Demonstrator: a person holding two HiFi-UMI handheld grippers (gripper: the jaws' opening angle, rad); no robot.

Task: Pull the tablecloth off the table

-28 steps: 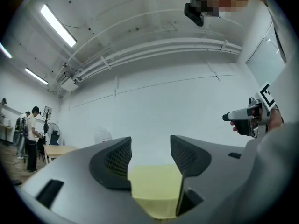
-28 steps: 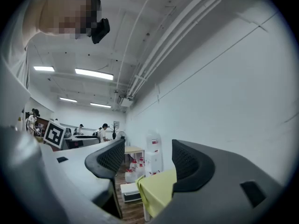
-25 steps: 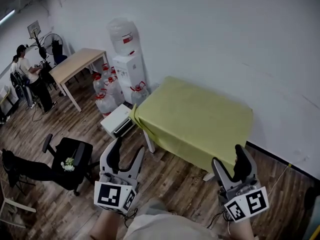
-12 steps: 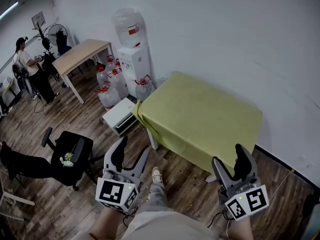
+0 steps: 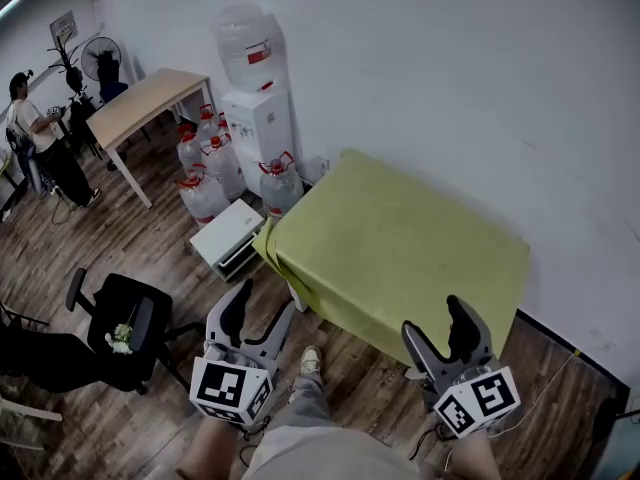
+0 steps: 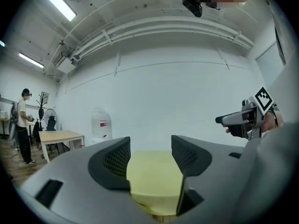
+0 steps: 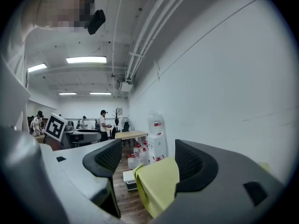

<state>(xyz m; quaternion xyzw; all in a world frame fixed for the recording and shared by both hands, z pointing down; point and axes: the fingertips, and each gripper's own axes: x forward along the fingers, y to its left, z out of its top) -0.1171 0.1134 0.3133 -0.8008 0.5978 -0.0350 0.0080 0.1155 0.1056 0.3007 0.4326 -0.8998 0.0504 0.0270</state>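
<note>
Yellow-green fabric tablecloth (image 5: 400, 248): spread flat over the small white-legged table (image 5: 300, 293), which stands against the white wall (image 5: 450, 58). It covers the whole top, and its hem hangs over the near and left edges. Neither tool touches it.

Left surroundings: a white water dispenser (image 5: 255, 103) and a cluster of clear, red-capped water bottles (image 5: 205, 173) stand just beside the table's left end. A pull toward the operator, rather than sideways, would likely keep the cloth clear of them.

Left gripper (image 5: 258, 306): a grey two-jaw tool with a square-marker cube, held low over the dark wooden floor (image 5: 150, 248), near the table's left front corner but apart from it. Its jaws stand wide with nothing between the pads. Its own view frames the distant cloth (image 6: 154, 176) in the gap, which suggests it is being lined up on the hem.

Right gripper (image 5: 438, 325): held at a similar height, facing the near hem further right. Its jaws are also wide and empty, and the cloth's corner (image 7: 159, 183) shows beyond them.

Judgement: the tools are spaced along the near edge so that each can take its own section of hem. This is the approach stage, and no grip has been made.
</note>
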